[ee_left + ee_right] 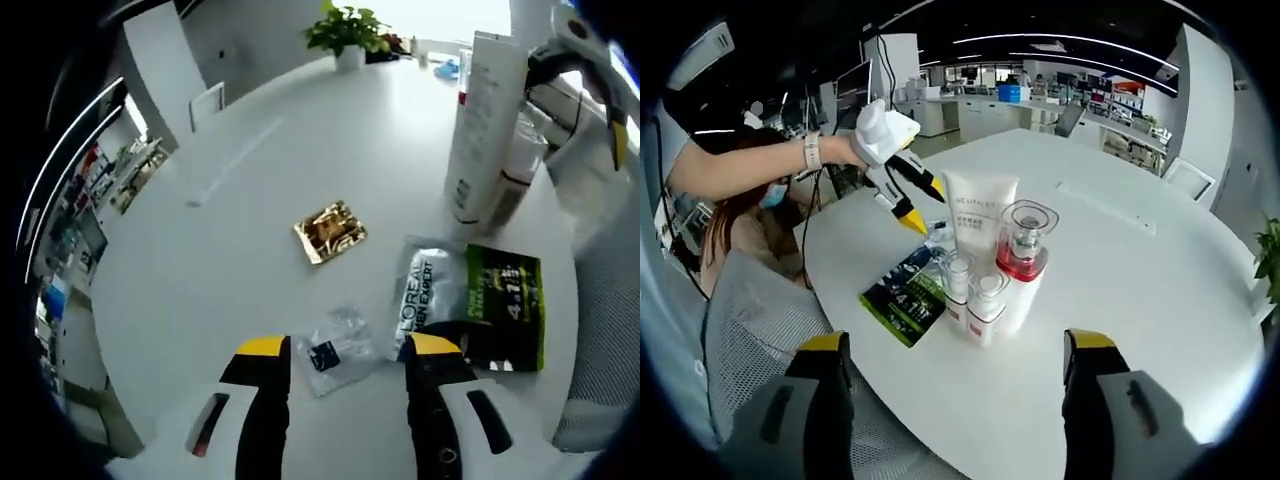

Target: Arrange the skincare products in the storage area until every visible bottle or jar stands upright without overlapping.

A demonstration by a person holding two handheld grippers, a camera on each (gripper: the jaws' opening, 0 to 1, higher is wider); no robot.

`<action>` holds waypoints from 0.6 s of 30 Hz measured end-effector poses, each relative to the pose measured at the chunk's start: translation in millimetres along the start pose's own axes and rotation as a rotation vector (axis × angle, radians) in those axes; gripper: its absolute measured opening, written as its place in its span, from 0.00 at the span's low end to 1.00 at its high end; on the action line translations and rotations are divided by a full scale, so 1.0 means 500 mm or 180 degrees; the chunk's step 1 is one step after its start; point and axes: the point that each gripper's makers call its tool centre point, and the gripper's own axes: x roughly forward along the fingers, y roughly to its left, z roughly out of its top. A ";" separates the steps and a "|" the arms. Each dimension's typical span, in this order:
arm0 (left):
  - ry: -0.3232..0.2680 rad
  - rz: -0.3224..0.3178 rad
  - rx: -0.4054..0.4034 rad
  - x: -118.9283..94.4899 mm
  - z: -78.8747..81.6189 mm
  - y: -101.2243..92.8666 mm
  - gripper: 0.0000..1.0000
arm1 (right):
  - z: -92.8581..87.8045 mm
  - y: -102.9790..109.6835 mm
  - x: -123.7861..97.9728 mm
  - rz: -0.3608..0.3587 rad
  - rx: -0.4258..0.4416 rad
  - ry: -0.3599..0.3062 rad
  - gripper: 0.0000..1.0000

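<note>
Open-plan office (desks, monitors, ceiling strip lights)

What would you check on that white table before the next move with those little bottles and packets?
1. Tall white tube upright: ok.
2. Clear-capped bottle with red collar upright: ok.
3. Two small white bottles upright: ok; whether they touch: cannot tell.
4. Green-and-black sachet and silver sachet lying flat: not ok; they overlap.
5. Left gripper open, holding nothing, above small clear packet: ok.
6. Right gripper open, facing the bottles: ok.
</note>
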 end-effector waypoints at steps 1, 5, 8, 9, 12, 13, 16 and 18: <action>0.0060 -0.0031 0.0136 0.003 -0.005 0.003 0.43 | 0.000 0.000 0.000 0.0004 0.0014 -0.0004 0.88; 0.0284 0.0040 0.0357 0.010 -0.031 0.022 0.43 | -0.001 -0.002 -0.001 -0.0006 0.0038 -0.0008 0.88; 0.0460 0.0099 0.0630 0.023 -0.059 0.032 0.46 | -0.006 -0.001 0.000 0.0003 0.0059 0.0011 0.88; 0.0492 0.0106 0.0727 0.025 -0.064 0.034 0.46 | -0.008 -0.002 0.000 -0.0006 0.0075 0.0014 0.88; 0.0458 0.0044 0.0989 0.033 -0.066 0.032 0.43 | -0.012 -0.002 0.001 0.0002 0.0100 0.0036 0.88; 0.0446 0.0026 0.1031 0.035 -0.066 0.033 0.42 | -0.013 -0.003 0.001 -0.0001 0.0104 0.0040 0.88; 0.0371 -0.0090 0.1094 0.040 -0.061 0.029 0.40 | -0.015 -0.004 0.002 -0.0002 0.0117 0.0052 0.88; 0.0307 -0.0172 0.1197 0.043 -0.053 0.023 0.43 | -0.013 -0.004 0.003 -0.0003 0.0123 0.0048 0.88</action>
